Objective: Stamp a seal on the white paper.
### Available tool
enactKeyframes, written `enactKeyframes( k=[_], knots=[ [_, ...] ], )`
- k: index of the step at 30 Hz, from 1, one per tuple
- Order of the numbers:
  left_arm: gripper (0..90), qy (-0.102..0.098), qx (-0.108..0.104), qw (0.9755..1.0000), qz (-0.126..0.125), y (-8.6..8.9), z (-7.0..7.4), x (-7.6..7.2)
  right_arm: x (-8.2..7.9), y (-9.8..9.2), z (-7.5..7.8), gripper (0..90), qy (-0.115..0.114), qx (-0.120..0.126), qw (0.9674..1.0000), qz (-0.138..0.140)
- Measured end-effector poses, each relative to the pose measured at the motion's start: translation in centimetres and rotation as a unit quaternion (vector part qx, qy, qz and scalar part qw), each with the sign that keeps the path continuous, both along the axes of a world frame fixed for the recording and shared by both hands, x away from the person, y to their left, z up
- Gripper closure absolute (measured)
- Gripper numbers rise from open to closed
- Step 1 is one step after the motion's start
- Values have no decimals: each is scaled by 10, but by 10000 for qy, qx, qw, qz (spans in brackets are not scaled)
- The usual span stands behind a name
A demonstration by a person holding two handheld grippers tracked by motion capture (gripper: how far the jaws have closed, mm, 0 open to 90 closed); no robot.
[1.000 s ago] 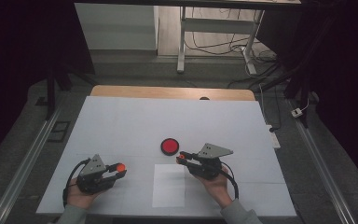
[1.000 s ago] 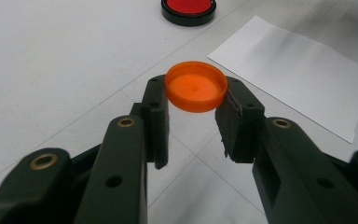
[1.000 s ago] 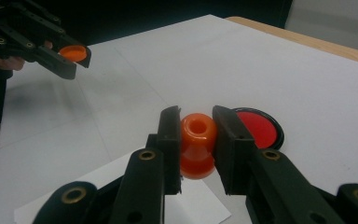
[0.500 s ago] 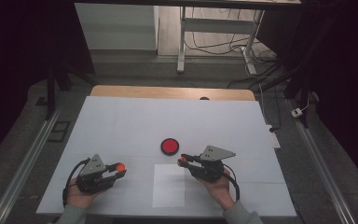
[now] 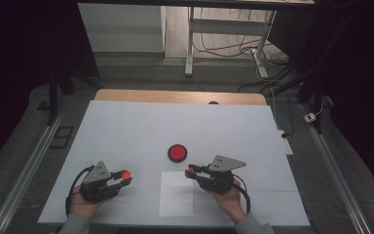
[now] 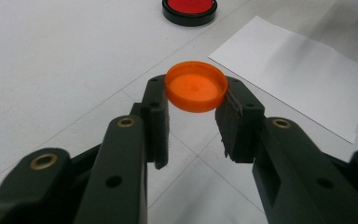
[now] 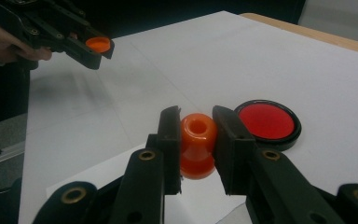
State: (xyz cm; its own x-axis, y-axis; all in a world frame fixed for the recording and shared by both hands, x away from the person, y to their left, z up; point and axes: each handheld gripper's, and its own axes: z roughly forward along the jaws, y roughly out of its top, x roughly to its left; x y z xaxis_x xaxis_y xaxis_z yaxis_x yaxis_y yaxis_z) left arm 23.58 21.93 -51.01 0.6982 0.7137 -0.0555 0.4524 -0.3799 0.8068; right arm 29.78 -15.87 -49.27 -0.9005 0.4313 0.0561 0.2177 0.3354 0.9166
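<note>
Clamped between the jaws of the left gripper (image 6: pixel 193 119), an orange cap (image 6: pixel 196 87) sits flat side up, pinched at its rim by the tips and held clear above the white surface (image 6: pixel 51 60). In the right gripper view, the right gripper (image 7: pixel 196 140) has its jaws pressed on an orange stamp body (image 7: pixel 197 144), a small spool-shaped piece with a round hole in its upper end and a flared foot below, standing roughly upright between the pads.

From the high view, the left gripper (image 5: pixel 125 177) and its cap (image 5: pixel 126 173) hover near the front left of the surface (image 5: pixel 126 126), while the right gripper (image 5: pixel 191 171) holds the stamp body (image 5: pixel 190 170) at the upper right corner of a white sheet of paper (image 5: pixel 176 195) lying between the two hands. The two grippers point toward each other, well apart, with the paper in the gap.

A round red ink pad in a black case (image 5: pixel 177 152) rests open on the surface just beyond the paper, nearer the right gripper; it shows again close beside the stamp body in the right gripper view (image 7: pixel 266 122) and at the far edge of the left gripper view (image 6: pixel 189 7). A person's left hand (image 5: pixel 80 204) and right hand (image 5: pixel 229 200) grip the tools from the near edge
</note>
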Motion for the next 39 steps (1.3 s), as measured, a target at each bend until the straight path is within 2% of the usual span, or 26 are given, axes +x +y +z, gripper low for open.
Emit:
enactKeyframes(
  k=[21, 33, 39],
  knots=[
    [654, -18, 23, 10000, -14, 0, 0, 0, -15, 5, -2, 728, 82, -120, 9996, 252],
    [654, -15, 25, 10000, -21, -1, 0, 0, -19, 8, -10, 728, 197, -340, 9987, 324],
    [654, 5, 38, 10000, -37, -2, 0, 0, -18, 16, -15, 728, 256, -457, 9979, 391]
  ],
)
